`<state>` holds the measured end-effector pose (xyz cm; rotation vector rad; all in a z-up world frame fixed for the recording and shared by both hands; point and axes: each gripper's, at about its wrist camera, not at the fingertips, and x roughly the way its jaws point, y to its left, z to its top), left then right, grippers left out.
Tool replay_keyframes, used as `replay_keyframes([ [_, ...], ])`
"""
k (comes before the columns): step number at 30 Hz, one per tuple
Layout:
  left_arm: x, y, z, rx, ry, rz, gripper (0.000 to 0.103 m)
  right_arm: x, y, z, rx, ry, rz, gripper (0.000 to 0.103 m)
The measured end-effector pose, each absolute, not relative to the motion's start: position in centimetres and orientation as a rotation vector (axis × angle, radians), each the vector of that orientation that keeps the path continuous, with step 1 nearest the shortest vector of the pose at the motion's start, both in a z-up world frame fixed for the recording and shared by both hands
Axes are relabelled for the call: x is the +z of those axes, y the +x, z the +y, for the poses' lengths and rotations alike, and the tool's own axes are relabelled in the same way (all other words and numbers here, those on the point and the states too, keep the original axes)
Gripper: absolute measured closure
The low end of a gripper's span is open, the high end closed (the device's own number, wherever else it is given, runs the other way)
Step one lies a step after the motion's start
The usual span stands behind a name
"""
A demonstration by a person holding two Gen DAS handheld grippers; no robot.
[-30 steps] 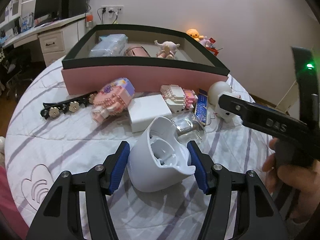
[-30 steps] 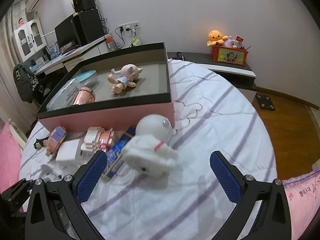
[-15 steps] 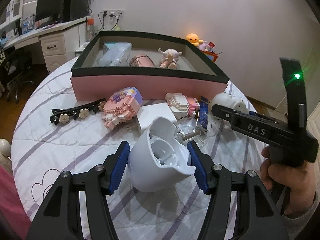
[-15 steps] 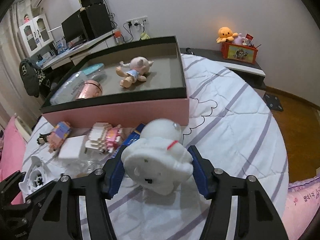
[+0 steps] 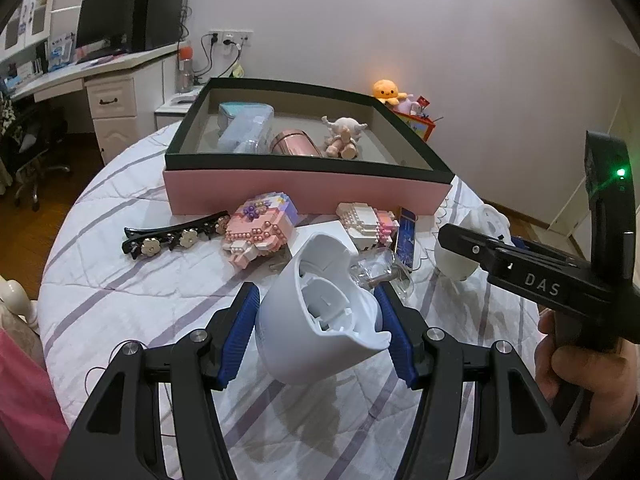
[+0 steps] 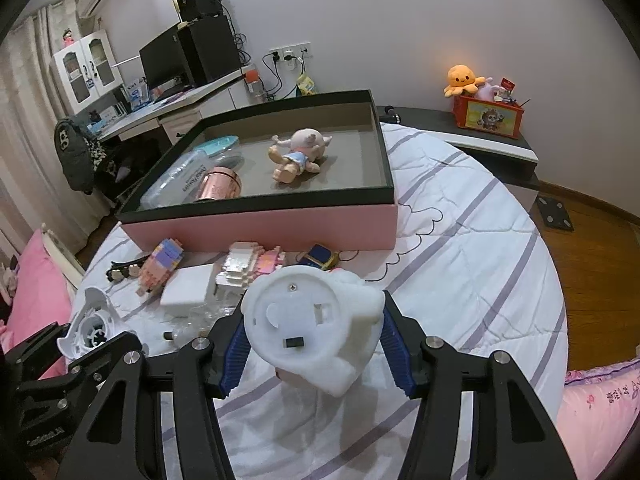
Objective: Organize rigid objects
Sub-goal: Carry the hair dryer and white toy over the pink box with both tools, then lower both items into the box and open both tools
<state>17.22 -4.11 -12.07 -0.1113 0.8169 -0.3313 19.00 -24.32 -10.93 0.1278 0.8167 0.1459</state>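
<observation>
We judge the task partly done. The box [image 6: 280,224] at the far side of the bed [image 6: 480,240] already contains a clear case [image 6: 180,184], a pink can [image 6: 220,186] and a doll [image 6: 298,154]. Still on the bed, along the near wall of the box, lie a hair clip [image 5: 172,236], a pink block model [image 5: 258,230], a white block [image 6: 188,290], a white block model [image 5: 366,222], a blue item [image 5: 406,236] and a clear plastic piece [image 5: 380,272]. Two further objects are in hand and not yet placed. We hold the left gripper [image 5: 318,316] low over the near edge of the bed, pointing toward the box; its blue pads [image 5: 242,320] press both sides of a white shell [image 5: 320,316], hollow side up, which appears lifted clear of the bed. We hold the right gripper [image 6: 314,336] to the right of it, also aimed at the box and tilted slightly downward; its jaws are closed on a white figure [image 6: 312,320], whose flat underside faces the camera. In the left wrist view the right hand [image 5: 588,364] grips the handle at the right edge, with the tool reaching in toward the centre of the bed. We judge that both held objects go into the box next, followed by the six items on the bed.
</observation>
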Motion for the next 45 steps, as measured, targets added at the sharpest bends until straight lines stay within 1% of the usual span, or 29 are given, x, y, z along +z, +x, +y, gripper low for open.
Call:
replay_keyframes([
  [6, -11.2, 17.0, -3.8, -0.331, -0.113, 0.794, 0.042, -9.7, 18.3, -23.9, 0.152, 0.119, 0.79, 0.044],
  [13, -8.2, 17.9, -3.1, -0.323, -0.107, 0.731, 0.042, -6.6, 17.5, -23.1, 0.181, 0.108, 0.726, 0.044],
  [22, -2.5, 22.9, -2.8, -0.301, -0.086, 0.597, 0.042, -1.2, 20.4, -21.8, 0.218, 0.062, 0.607, 0.044],
  [27, -1.1, 27.3, -3.7, -0.3, -0.091, 0.581, 0.042, 0.3, 24.6, -21.6, 0.215, 0.06, 0.592, 0.044],
  [32, -2.1, 32.3, -5.5, -0.297, -0.071, 0.617, 0.042, -0.4, 29.3, -21.8, 0.19, 0.065, 0.629, 0.044],
  [37, -4.6, 36.4, -6.7, -0.294, -0.07, 0.683, 0.042, -3.0, 33.0, -22.9, 0.164, 0.081, 0.692, 0.044],
  [45, -8.3, 40.2, -8.0, -0.284, -0.051, 0.784, 0.042, -7.1, 36.7, -24.1, 0.134, 0.092, 0.785, 0.044],
])
